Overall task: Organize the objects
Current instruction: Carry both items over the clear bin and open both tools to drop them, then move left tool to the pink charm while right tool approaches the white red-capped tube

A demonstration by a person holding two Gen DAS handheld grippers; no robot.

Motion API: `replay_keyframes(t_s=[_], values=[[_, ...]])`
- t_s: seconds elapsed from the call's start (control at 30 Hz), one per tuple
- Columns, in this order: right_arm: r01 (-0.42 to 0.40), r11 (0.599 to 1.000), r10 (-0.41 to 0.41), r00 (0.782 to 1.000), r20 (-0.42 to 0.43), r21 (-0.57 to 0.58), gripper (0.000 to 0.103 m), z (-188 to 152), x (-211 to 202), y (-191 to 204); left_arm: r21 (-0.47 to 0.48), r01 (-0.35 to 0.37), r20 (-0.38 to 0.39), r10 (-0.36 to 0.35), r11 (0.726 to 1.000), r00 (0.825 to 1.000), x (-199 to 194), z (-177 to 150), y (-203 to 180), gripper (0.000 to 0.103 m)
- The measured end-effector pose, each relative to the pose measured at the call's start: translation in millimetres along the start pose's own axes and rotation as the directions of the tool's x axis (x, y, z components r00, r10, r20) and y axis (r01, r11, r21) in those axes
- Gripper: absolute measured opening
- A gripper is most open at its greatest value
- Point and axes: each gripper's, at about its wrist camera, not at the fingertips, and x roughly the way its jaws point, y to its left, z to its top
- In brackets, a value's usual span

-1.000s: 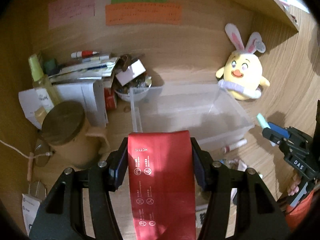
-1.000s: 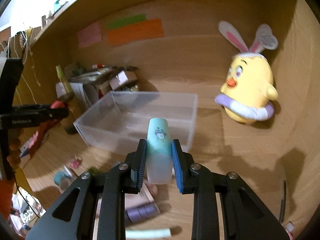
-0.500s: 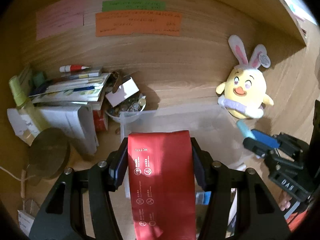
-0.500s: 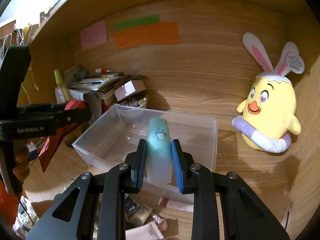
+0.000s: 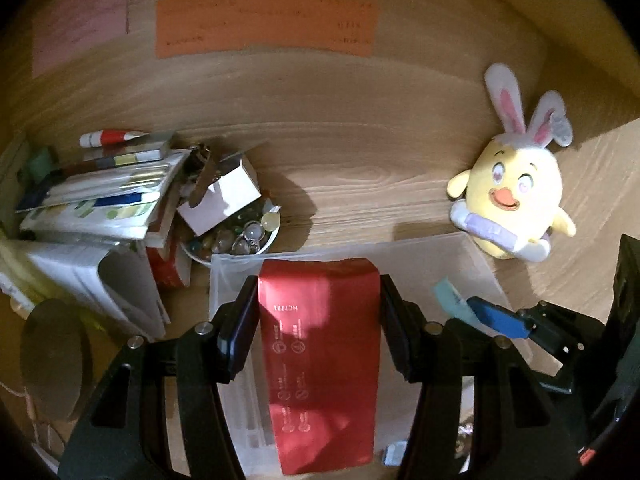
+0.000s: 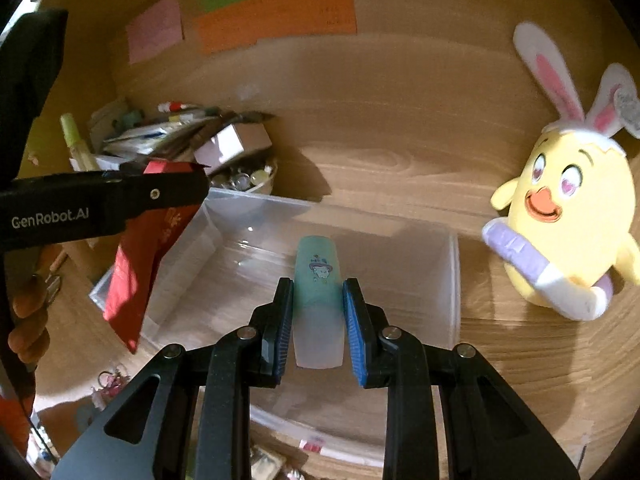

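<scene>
Currently: left gripper (image 5: 318,312), fingers clamped on red packet (image 5: 320,360), above clear bin (image 6: 454,280). Right gripper (image 6: 318,320), fingers pinching mint tube (image 6: 318,280), over same bin. Plush chick (image 6: 568,236) beside bin, on tabletop (image 6: 520,360).

The clear plastic bin (image 6: 454,280) sits on the desk, before the back panel. Behind the bin's far left corner stands a bowl of beads (image 5: 240,236), with a small box (image 5: 224,200) resting on it. Left of the bin lies a stack of booklets (image 5: 96,200), a marker (image 5: 110,137) on top. A plush chick (image 6: 572,232) stands right of the bin. Above the bin, paper notes (image 6: 276,16) stick to the panel. Small items (image 6: 108,380) lie before the bin.
</scene>
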Motion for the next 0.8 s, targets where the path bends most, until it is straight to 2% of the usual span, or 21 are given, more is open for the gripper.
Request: replay_keyframes(t_s=[0.1,0.43,0.57,0.8], values=[[0.000,1.000,0.000,1.000,-0.025,0.005,0.023,-3.3,11.5,-2.6,0.012,-0.010,-0.023,0.010,1.000,1.000,14.0,-0.6,-1.0,0.056],[0.022,0.999,-0.025,0.997,-0.068,-0.039,0.023,-9.4,23.3,0.8,0.027,0.027,-0.118,-0.024,0.999,0.993,41.7,-9.4,-7.5,0.057],[0.028,0.998,-0.032,0.996,-0.081,-0.048,0.023,-10.0,26.0,1.6,0.041,0.033,-0.099,-0.029,0.999,0.995,35.6,-9.6,-12.6,0.064],[0.033,0.998,-0.037,0.996,-0.081,-0.050,0.024,-9.3,21.5,2.9,0.069,0.029,-0.076,-0.024,0.997,0.997,13.2,-14.8,-15.1,0.065]])
